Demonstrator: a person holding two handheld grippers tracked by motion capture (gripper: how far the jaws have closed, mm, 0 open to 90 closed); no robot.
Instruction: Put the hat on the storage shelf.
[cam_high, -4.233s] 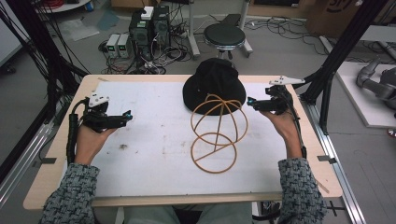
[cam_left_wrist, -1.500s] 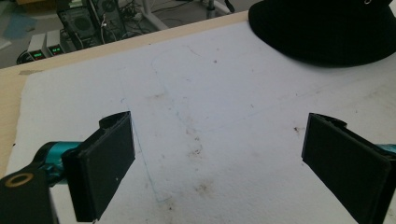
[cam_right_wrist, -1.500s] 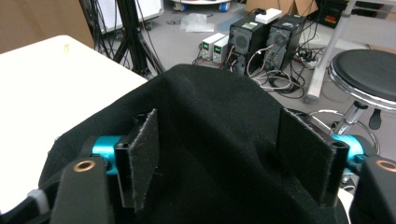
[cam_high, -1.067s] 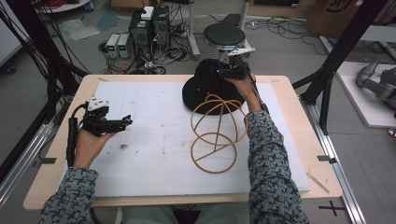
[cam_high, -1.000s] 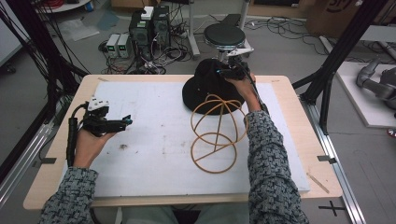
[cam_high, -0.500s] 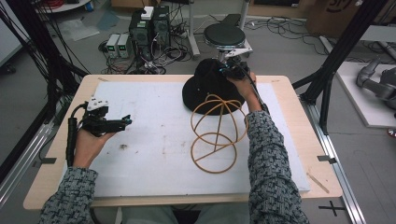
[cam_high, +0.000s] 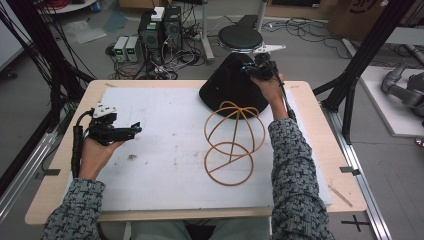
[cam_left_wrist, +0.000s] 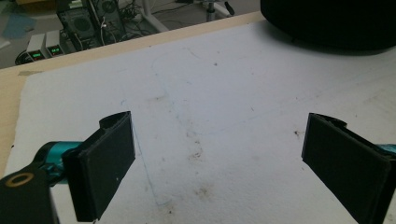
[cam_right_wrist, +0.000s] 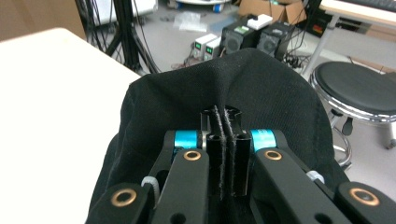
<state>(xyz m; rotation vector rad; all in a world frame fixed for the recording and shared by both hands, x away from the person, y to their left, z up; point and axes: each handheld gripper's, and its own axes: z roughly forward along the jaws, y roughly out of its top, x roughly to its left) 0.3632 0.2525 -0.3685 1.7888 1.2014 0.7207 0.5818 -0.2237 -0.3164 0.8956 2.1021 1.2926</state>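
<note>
The black hat (cam_high: 232, 82) sits at the far edge of the counter (cam_high: 320, 145), a little right of the middle, and its fabric is drawn up into a peaked cone rather than lying flat. The right claw (cam_high: 250, 68) has its jaws pressed together on a fold of that fabric at the peak; in the right gripper view the pinched cloth (cam_right_wrist: 223, 122) rises in a thin ridge between the two black jaws, with the rest of the hat spreading down and away in soft creases below it. The lower rim of the hat meets the white mat (cam_high: 165, 150) that covers most of the counter.

Just in front of the hat, towards the near edge, stands a wire frame (cam_high: 234, 142) of tan hoops: a rounded cage of crossing rings above, a flat ring lying on the mat below. Its top rings are close to the hat's rim; whether they touch cannot be told.

The left claw (cam_high: 134, 129) is well apart from all this, near the left edge of the counter, held in an upturned hand (cam_high: 95, 152) low over the mat. Its jaws are spread wide, with nothing between them; the left gripper view shows only stained white mat (cam_left_wrist: 210, 116) in the gap, and the dark edge of the hat (cam_left_wrist: 327, 23) at the far right.

Beyond the far edge of the counter, on the floor, are a round black stool (cam_high: 241, 37) and some electronics boxes (cam_high: 160, 27) with cables.
</note>
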